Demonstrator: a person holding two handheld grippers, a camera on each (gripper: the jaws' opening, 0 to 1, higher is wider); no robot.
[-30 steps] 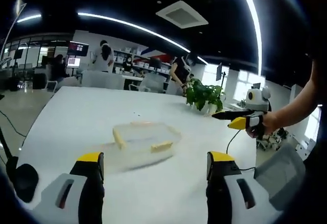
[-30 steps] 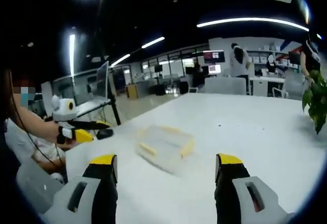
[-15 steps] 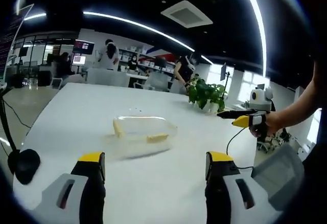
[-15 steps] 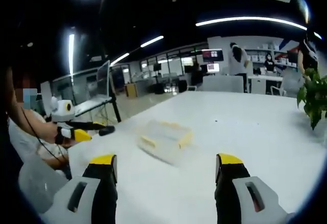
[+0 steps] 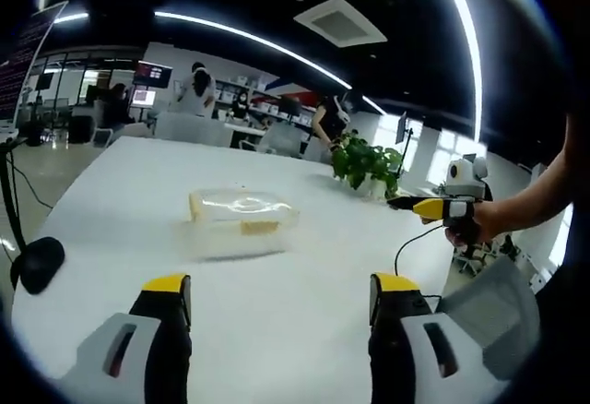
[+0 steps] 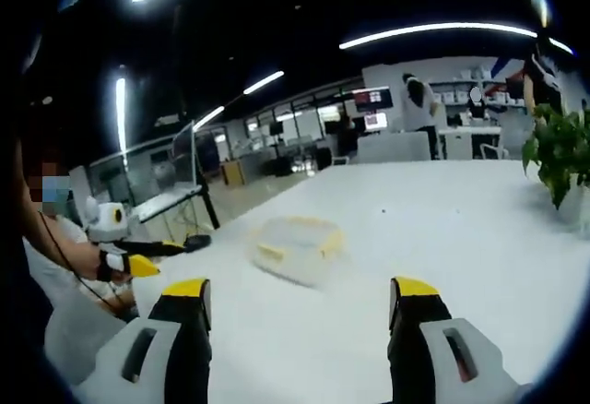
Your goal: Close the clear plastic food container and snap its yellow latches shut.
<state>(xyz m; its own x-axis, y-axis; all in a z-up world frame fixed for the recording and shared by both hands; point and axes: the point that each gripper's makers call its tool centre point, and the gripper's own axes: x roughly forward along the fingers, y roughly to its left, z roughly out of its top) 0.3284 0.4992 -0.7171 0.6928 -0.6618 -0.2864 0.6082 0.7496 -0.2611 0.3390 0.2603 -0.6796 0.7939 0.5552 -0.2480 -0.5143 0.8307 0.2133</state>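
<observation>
1. Holding both claws back from the clear plastic food container (image 5: 241, 220), which sits alone mid-desk (image 5: 304, 293), well apart from either claw.
2. Left claw (image 5: 269, 293): jaws spread wide, gripping nothing. Right claw (image 6: 300, 298): same, released and empty.
3. We judge this as the approach stage. Wide jaws make sense, since the lid needs pressing and the yellow latches (image 5: 259, 227) need pushing, not pinching.
4. Lid looks to be resting on the box already, but blur hides whether it's seated. Latch position we cannot tell; no snap confirmed.
5. The claws face the container from different sides, likely so each can take a latch on its own side.
6. Left gripper view adds: a potted plant (image 5: 364, 164) beyond the container, a dark mouse-like object (image 5: 39, 264) at the desk edge, and the right claw held above the desk's far side, jaws looking nearly together from that angle.
7. Right gripper view adds: the container (image 6: 297, 245) from its other end, yellow trim on two sides, and the left claw near the desk corner by a seated person.
8. Risk: light box on a smooth desk may skate when a latch is pushed from one side only.
</observation>
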